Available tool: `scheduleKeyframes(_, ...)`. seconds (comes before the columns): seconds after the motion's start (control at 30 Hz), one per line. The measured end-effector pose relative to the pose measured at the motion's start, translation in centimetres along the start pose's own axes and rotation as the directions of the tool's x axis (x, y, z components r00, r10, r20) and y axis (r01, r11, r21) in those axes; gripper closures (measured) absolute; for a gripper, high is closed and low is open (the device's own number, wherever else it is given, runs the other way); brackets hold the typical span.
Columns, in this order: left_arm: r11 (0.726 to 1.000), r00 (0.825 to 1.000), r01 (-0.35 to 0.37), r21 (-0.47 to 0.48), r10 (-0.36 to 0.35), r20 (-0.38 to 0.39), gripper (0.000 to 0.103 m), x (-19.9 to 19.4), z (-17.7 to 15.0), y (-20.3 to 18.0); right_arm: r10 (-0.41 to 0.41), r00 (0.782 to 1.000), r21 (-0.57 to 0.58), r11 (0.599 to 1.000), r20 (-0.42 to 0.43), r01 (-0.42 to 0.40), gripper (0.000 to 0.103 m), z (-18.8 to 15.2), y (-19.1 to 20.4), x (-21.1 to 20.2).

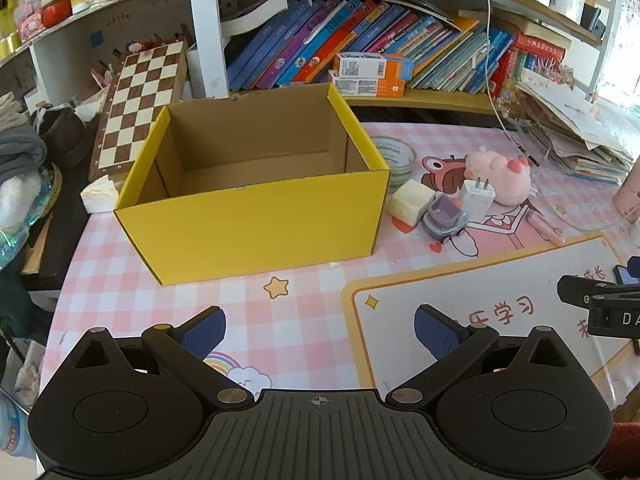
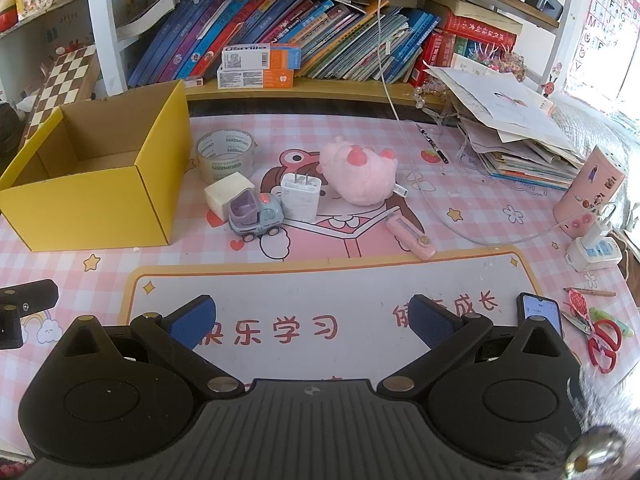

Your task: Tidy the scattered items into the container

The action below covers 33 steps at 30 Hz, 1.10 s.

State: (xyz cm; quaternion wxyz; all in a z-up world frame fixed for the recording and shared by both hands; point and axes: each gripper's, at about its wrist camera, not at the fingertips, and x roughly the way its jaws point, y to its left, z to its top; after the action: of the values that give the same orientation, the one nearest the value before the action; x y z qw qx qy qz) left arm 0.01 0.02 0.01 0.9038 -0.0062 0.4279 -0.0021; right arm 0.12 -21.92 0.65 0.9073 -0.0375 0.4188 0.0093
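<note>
Through the left view, we are holding our left tool (image 1: 320,330) spread, empty, facing the box (image 1: 256,216); toys lying rightward. Through the right view, our right tool (image 2: 314,322) is gaping, empty, nearer the truck (image 2: 256,216) ahead.

open yellow box (image 2: 92,200) stands empty; tape roll (image 2: 226,154), foam block (image 2: 224,196), toy truck (image 2: 254,214), charger (image 2: 300,196), pink plush (image 2: 360,172) beside it.

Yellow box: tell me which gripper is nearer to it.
Left. The left gripper hovers open just in front of the yellow box. The right gripper hangs open further right, facing the scattered items, with the box off to its left.
</note>
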Motion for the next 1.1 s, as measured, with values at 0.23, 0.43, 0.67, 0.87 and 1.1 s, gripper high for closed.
scheduleKeyframes(0.23,1.000,1.000,-0.001,-0.005,0.001,-0.004,0.001,0.37,-0.23,-0.21,0.003,1.000,0.004,1.000,0.002,-0.003,0.000,0.04,0.02,0.08)
scheduleKeyframes(0.43,1.000,1.000,-0.002,-0.005,0.002,-0.003,0.001,0.54,-0.57,-0.36,0.003,1.000,0.006,1.000,0.004,-0.003,0.000,-0.04,-0.05,0.06)
scheduleKeyframes(0.67,1.000,1.000,-0.001,-0.004,0.001,-0.012,0.001,0.54,-0.50,-0.33,0.004,1.000,0.005,1.000,-0.004,-0.004,0.000,0.13,0.07,0.12)
scheduleKeyframes(0.87,1.000,1.000,0.003,-0.003,-0.003,-0.017,0.001,0.58,-0.35,-0.22,0.005,1.000,0.006,1.000,-0.008,-0.005,0.000,0.16,0.06,0.21)
scheduleKeyframes(1.1,1.000,1.000,0.004,-0.005,-0.004,-0.022,0.001,0.65,-0.20,-0.08,0.005,1.000,0.006,1.000,-0.011,-0.005,0.000,0.31,0.04,0.33)
